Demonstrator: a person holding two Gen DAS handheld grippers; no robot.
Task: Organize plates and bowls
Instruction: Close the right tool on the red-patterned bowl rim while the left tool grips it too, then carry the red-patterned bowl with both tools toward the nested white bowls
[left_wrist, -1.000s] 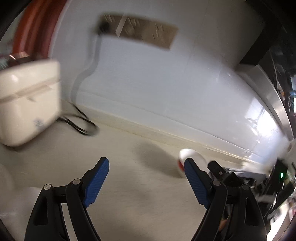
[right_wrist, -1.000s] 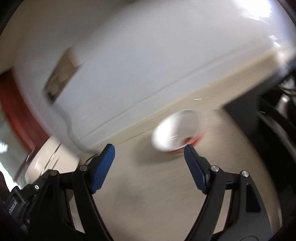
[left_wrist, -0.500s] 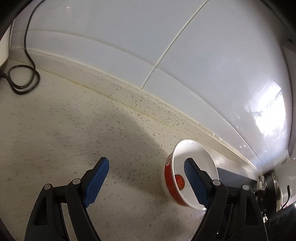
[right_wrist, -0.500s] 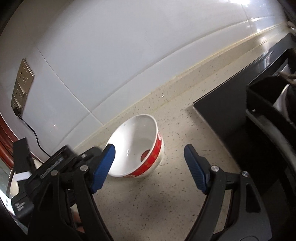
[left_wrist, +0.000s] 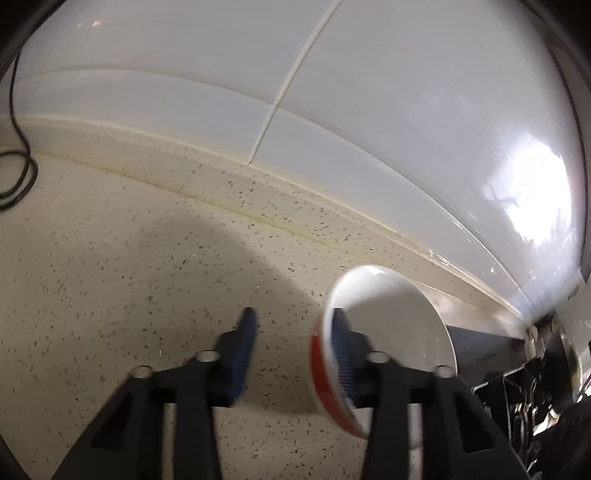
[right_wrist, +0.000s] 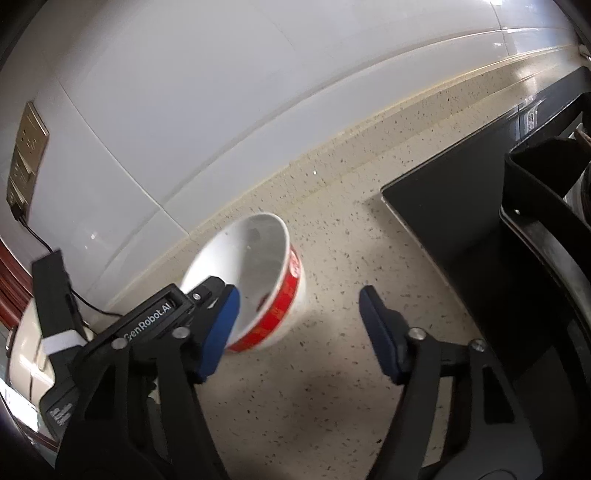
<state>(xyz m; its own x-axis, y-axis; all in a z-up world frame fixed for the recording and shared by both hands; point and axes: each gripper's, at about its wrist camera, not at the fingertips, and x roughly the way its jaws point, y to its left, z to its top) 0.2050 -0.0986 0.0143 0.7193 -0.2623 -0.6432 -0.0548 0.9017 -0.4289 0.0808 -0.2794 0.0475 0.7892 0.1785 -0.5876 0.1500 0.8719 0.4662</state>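
A white bowl with a red band (right_wrist: 258, 280) stands on the speckled counter near the wall; it also shows in the left wrist view (left_wrist: 388, 332). My left gripper (left_wrist: 291, 350) is partly closed; its right finger (left_wrist: 341, 358) is inside the bowl's near rim, its left finger outside, with a gap to the wall. The left gripper's body (right_wrist: 155, 325) shows in the right wrist view at the bowl's left rim. My right gripper (right_wrist: 295, 332) is open and empty, just in front of the bowl.
A black dish rack (right_wrist: 498, 251) stands on the right, with a plate edge (right_wrist: 580, 192) in it. A white tiled wall (left_wrist: 332, 92) runs behind the counter. A socket (right_wrist: 26, 155), a black cable (left_wrist: 18, 177) and a cream appliance (right_wrist: 26, 354) are on the left.
My left gripper's fingers have come closer together around the bowl's rim. The bowl now appears tilted in the left wrist view. My right gripper has moved slightly closer to the bowl.
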